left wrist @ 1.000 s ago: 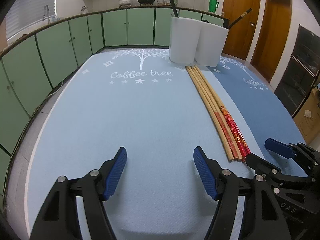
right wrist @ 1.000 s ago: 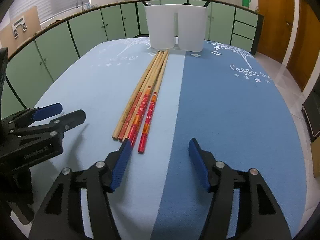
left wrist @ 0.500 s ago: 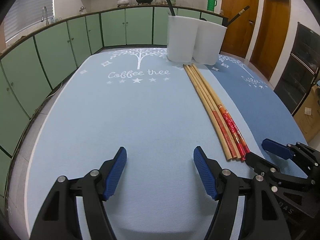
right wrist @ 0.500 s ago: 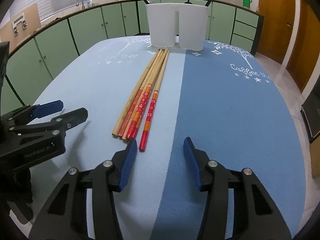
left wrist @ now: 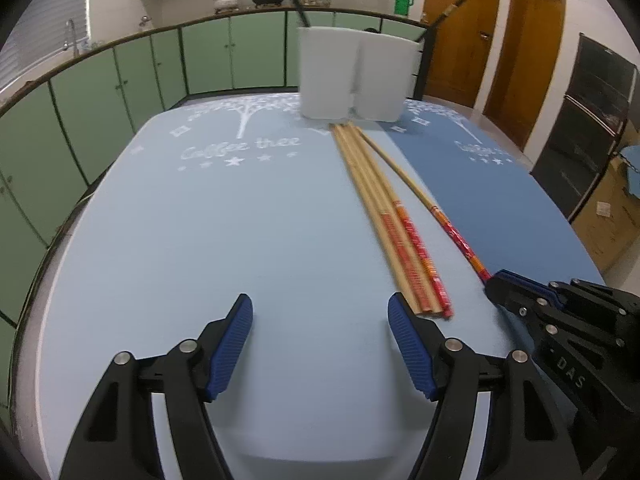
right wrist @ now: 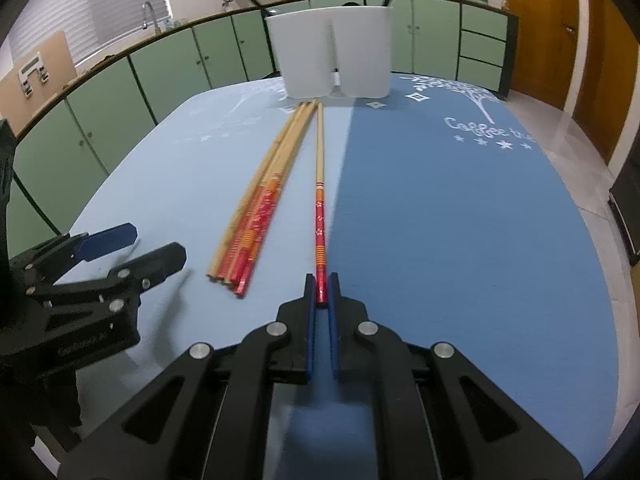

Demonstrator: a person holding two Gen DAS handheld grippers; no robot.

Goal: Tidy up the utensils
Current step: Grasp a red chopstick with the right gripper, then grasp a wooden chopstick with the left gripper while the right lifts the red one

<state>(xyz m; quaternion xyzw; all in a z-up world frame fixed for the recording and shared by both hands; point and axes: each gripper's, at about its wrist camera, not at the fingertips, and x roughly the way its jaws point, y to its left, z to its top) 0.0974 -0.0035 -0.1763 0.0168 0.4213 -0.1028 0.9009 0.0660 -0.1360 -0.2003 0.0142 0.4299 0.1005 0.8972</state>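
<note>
The right hand-held gripper [right wrist: 322,290], angled down at the counter [right wrist: 460,220], is clamped on the red end of one chopstick [right wrist: 319,208]. Left of it, the left hand-held gripper [left wrist: 320,324] is held wide, nothing between. Beyond lie three chopsticks [right wrist: 260,200], then white holders [right wrist: 332,50].

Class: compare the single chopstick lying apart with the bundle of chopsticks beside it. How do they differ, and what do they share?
The single chopstick is gripped at its red end by the right gripper; the bundle of chopsticks lies untouched. The single one lies alone; the bundle's sticks touch. Both have bamboo-coloured shafts with red patterned ends and point toward the white holder.
</note>
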